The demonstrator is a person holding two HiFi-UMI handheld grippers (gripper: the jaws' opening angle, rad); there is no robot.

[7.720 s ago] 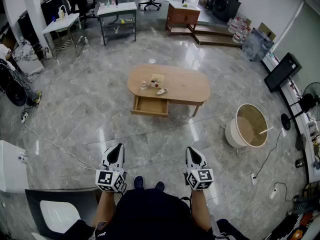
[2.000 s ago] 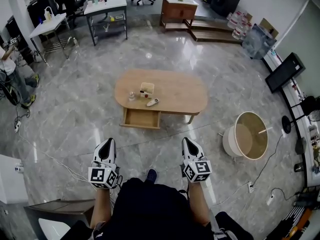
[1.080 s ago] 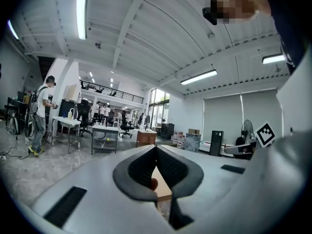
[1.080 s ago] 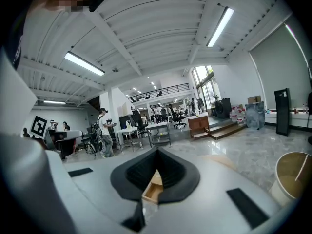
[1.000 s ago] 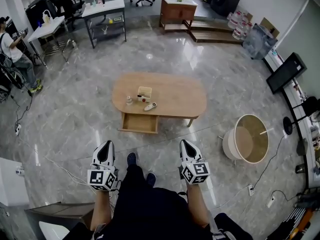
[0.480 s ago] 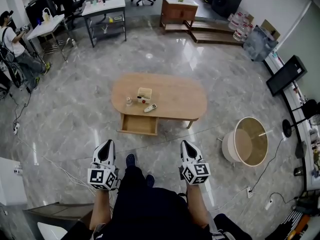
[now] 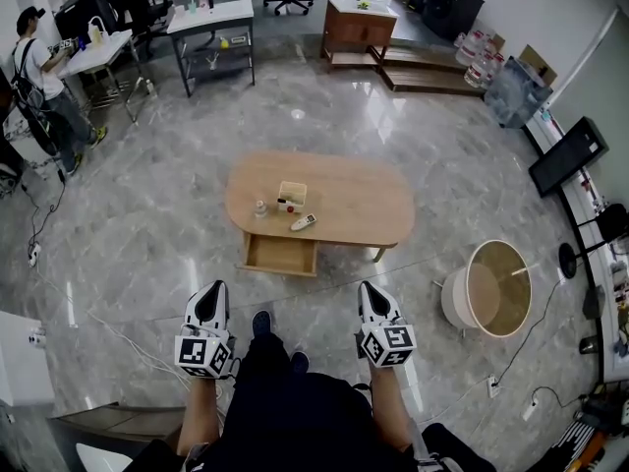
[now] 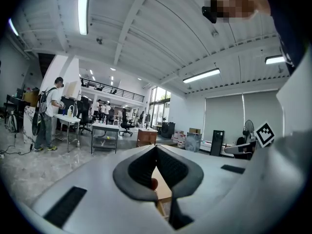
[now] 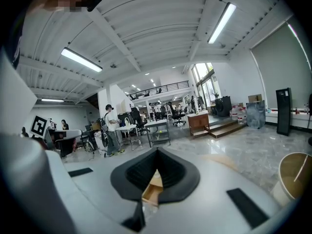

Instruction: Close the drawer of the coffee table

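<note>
While drawer (image 7: 280,255) juts from coffee table (image 7: 364,200), left tool (image 7: 217,287), right tool (image 7: 367,287) closed empty, floor (image 7: 313,291) between.

A glossy grey marble floor (image 7: 147,224) spread across a large open hall. A grey metal counter (image 7: 211,18) and a wooden cabinet (image 7: 359,23) stood at the far end, with a white counter (image 7: 103,52) at the left. A black screen (image 7: 568,155) leaned by the right wall. Tube lights (image 8: 84,6) glowed on the white beamed ceiling (image 8: 161,28).
</note>
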